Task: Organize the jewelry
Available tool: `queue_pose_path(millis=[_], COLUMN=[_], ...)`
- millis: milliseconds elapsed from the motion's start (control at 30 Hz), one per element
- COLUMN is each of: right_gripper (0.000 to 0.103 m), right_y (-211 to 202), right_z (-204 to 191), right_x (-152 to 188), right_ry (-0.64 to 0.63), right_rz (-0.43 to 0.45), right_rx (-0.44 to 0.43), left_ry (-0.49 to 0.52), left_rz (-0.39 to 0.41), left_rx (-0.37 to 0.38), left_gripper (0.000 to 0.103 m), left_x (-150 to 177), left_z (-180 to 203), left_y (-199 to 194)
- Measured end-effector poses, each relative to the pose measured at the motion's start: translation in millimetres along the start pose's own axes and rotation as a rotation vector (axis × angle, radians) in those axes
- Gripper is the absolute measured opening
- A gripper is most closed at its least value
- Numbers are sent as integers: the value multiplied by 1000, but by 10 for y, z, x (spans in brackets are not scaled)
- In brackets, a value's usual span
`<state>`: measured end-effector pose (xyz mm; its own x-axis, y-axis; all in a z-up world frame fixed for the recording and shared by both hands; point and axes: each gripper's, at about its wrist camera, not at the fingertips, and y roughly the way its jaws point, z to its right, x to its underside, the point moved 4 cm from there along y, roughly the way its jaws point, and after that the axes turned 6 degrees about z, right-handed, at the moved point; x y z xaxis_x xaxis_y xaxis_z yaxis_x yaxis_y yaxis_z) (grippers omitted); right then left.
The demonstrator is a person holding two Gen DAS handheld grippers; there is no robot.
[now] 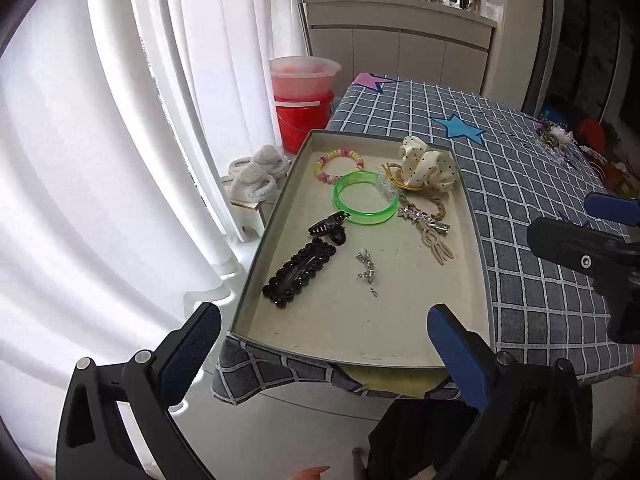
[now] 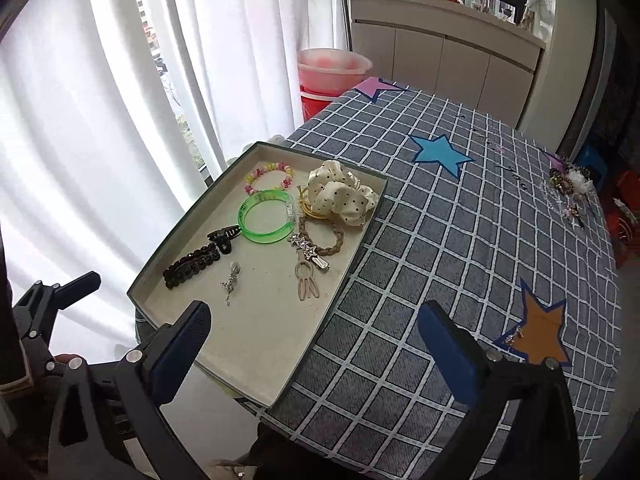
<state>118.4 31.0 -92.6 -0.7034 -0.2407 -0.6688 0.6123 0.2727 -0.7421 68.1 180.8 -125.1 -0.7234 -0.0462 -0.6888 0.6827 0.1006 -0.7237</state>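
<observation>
Tray (image 1: 478, 264) w/ green bangle (image 1: 365, 198), black clip (image 1: 298, 272), dotted scrunchie (image 1: 428, 164)

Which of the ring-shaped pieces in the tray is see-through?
The green bangle, a smooth translucent hoop at mid-tray. The beaded bracelet behind it and the braided brown loop beside it are opaque.

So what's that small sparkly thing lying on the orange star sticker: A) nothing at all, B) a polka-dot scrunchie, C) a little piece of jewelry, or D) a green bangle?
C: a little sparkly piece of jewelry lies on the orange star, while the green bangle and polka-dot scrunchie sit in the tray.
</observation>
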Motion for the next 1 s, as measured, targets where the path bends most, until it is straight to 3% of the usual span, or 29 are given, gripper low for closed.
queue_pose_path(millis=[267,1000], right_gripper=[103,103], right_y=[-112,-250], right_z=[-89,-191], right_x=[-4,-10], right_ry=[-75,-122], right_rz=[18,46], right_rx=[69,78], left_ry=[1,13], left_rz=[23,34], left_rx=[-27,-16], left_gripper=[103,103], left_x=[-9,-16], left_z=[-88,18], left_y=[-217,-373])
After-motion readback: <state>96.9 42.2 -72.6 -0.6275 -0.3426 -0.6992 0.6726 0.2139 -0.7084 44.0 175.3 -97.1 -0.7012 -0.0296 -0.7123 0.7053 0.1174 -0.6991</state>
